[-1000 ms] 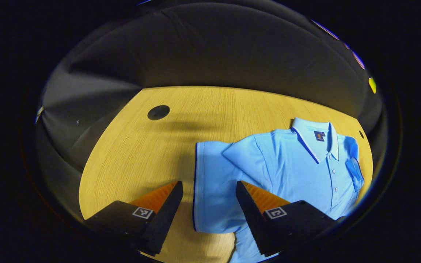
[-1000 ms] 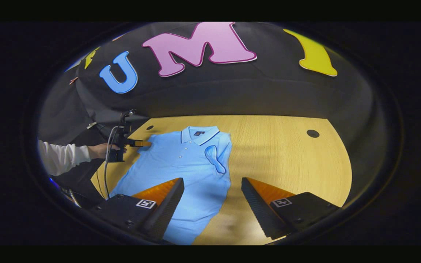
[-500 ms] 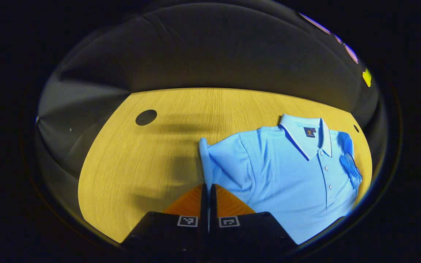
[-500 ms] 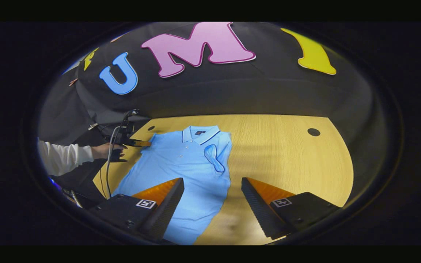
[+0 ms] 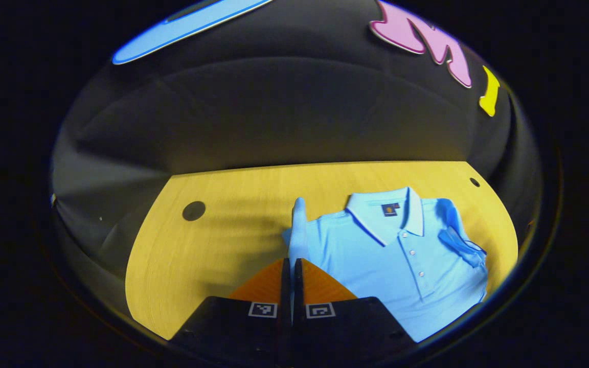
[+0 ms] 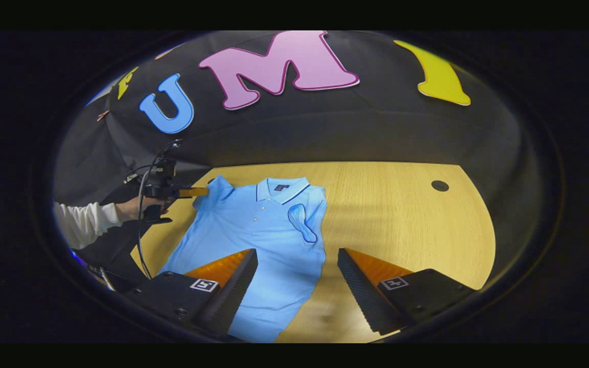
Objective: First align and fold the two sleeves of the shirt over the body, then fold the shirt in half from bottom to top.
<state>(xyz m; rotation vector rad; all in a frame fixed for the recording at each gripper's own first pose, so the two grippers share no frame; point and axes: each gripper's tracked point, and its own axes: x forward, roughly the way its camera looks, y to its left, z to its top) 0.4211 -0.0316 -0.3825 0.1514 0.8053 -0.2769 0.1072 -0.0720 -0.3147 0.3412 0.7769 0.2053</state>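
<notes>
We see the left gripper [image 5: 289, 266] pinching the shirt's [image 6: 258, 230] left sleeve [image 5: 298, 225] — lifted off the wooden table [image 6: 402, 214]. The right gripper [image 6: 297, 255] hovers spread over the shirt's lower edge — the other sleeve [image 6: 302, 222] lies folded across the body.

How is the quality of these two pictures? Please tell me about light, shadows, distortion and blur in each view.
Left gripper view: warm light on the table, soft shadows near the raised sleeve, strong fisheye bending of the table edge, sharp shirt. Right gripper view: even light, no glare, a faint shadow between the right gripper fingers, slightly soft image.
</notes>
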